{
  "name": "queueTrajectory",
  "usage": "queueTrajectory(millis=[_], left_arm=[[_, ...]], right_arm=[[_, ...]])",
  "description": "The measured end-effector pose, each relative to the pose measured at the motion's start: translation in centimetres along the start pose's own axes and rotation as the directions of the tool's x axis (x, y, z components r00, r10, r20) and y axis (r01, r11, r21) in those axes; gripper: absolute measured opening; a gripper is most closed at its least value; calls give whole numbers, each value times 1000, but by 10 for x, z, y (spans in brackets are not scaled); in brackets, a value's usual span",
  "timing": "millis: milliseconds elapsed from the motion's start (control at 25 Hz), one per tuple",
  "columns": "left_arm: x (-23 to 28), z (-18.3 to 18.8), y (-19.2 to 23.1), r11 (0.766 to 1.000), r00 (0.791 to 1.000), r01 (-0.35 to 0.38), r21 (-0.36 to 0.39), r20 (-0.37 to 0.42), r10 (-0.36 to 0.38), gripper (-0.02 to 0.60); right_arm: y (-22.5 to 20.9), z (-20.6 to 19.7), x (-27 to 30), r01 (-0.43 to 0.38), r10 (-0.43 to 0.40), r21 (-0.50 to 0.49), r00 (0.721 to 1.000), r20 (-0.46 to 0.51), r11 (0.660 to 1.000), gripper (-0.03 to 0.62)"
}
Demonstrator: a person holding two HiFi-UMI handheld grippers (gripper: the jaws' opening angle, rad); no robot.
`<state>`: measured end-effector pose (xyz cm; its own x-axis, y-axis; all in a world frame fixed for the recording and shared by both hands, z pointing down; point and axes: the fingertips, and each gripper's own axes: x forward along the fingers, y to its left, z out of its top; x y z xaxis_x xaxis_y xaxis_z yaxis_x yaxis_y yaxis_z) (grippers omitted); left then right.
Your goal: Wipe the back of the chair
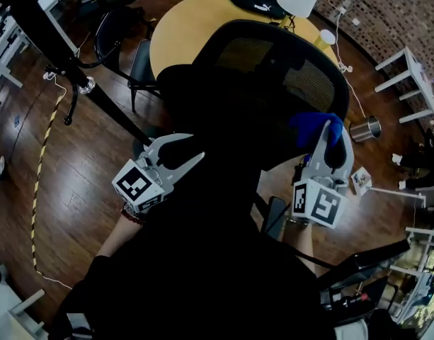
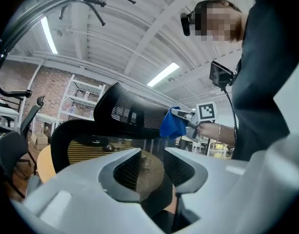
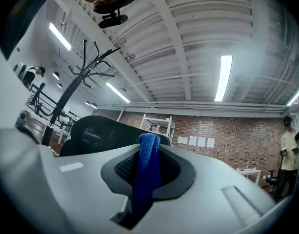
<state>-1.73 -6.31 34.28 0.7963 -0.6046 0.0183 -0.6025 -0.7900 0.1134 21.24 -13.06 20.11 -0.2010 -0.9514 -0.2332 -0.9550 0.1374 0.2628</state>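
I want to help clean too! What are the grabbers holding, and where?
The right gripper pinches a blue cloth by a bunched fold, some poking past its tips. The left gripper holds nothing; its jaws stand apart.

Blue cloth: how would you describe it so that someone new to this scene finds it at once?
Start at the black mesh chair back beside the round wooden table. At its right edge the right gripper is shut on the blue cloth. It is the only bright blue thing among black and white parts.

Dim head view; ceiling tubes (image 3: pixel 223 77) glare, edges warped
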Motion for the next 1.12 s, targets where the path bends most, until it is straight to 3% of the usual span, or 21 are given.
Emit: queueTrajectory(millis=[120,280,560,800,920,1120], left_arm=[[6,-5,-6,1000,1000,18,3,-11,-18,138],[18,-5,-9,999,999,33,-8,-31,-33,138],[10,-4,-8,1000,999,21,8,-43,-21,132],[-6,3,5,1000,999,-30,-4,-10,30,132],[-12,2,8,999,999,-50,-1,-5,50,132],[-26,6,14,995,995,-104,6,12,103,132]], right_arm=[[-10,-13,-15,23,-27,-86,999,-41,996,38],[-14,-26,-3,43,-55,-122,994,-96,992,38],[40,-31,46,31,-46,-124,993,-112,992,38],[121,-11,85,-158,153,-72,985,-74,985,38],[161,2,95,-263,262,-69,965,-34,962,38],[203,21,99,-372,375,-60,926,37,926,38]])
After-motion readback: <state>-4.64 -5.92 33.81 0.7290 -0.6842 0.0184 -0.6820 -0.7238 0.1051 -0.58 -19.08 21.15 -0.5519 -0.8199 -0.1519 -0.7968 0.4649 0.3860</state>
